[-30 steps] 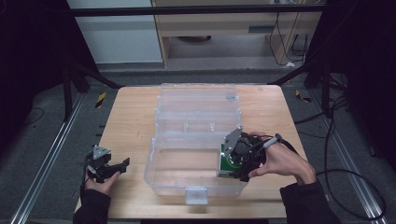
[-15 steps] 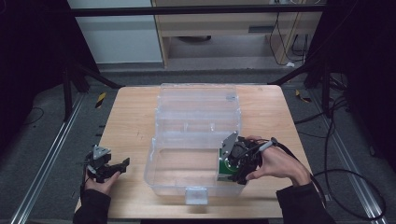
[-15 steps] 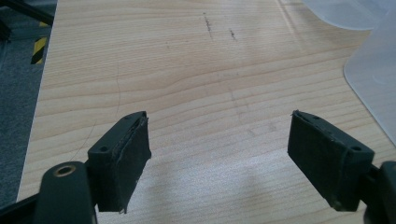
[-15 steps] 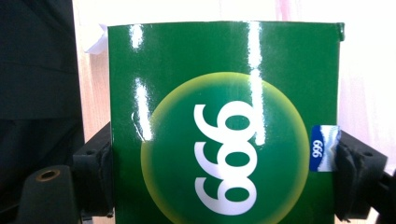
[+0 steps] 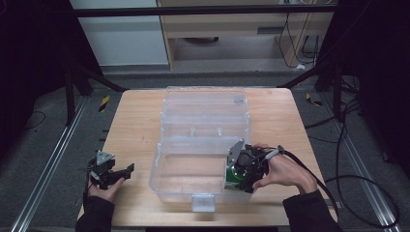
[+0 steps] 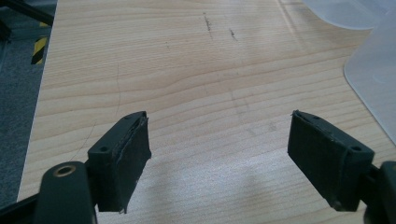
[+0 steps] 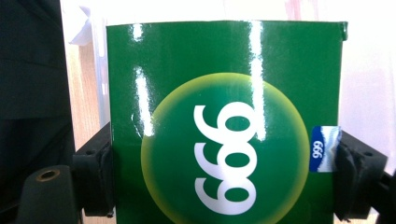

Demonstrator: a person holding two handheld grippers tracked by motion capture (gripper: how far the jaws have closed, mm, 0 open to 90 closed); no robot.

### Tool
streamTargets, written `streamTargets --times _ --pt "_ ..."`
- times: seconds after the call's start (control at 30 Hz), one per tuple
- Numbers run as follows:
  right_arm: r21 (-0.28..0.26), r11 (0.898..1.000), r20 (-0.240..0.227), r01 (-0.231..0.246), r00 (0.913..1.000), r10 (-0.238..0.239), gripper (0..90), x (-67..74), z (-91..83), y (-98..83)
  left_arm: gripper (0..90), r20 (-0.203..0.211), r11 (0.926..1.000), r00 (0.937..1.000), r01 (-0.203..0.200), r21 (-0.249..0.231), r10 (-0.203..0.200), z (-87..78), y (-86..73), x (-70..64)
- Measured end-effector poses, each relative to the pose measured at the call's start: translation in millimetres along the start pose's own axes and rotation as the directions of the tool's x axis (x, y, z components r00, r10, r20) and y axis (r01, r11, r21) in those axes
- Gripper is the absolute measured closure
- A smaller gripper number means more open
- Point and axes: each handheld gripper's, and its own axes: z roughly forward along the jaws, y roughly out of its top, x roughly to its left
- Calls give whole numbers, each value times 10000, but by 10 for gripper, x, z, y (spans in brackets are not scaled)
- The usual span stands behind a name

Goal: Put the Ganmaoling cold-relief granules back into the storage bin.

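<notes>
Placing step, by my read: the green box (image 5: 233, 175) is going into the clear plastic bin (image 5: 203, 140), which sits mid-table (image 5: 135, 130) with its lid folded open toward the far edge.

Bin: transparent, a latch tab on the near wall. Can't make out anything else inside through the plastic.

Right gripper (image 5: 241, 176), high view: at the near right corner of the bin, carrying the box at about rim level. Can't tell whether the box is touching the bin floor yet or hanging above it.

Right gripper view: jaws clamped on both side faces of the green box (image 7: 224, 121), roughly half open, set by the box width. Glossy face with a yellow-green disc and white "999" print, read upside down here, fills the space between the pads. Small blue sticker under the right pad (image 7: 355, 168).

Left gripper (image 5: 112, 174): idle near the near left table edge, well apart from the bin. Jaws spread wide, nothing between them, bare wood ahead (image 6: 219, 154), bin edge at far right of its view.

Next move, my call: lower until the box seats on the bin floor clear of the right wall, then open straight out so the pads don't drag it over.
</notes>
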Motion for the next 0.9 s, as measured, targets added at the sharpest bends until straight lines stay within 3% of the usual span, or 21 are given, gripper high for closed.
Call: streamTargets --times 0.47,0.6,0.9 --pt "488 9988 -167 16 9999 -8 157 -22 204 24 203 -7 10000 10000 1 -2 -1 -1 -1 4" --pt "289 9995 -282 -148 9995 156 156 -31 261 -24 203 -6 10000 10000 -6 7 6 2 -1 4" --pt "601 9980 -301 -170 9994 189 151 -44 376 -12 202 -8 10000 10000 -6 12 6 1 -2 5"
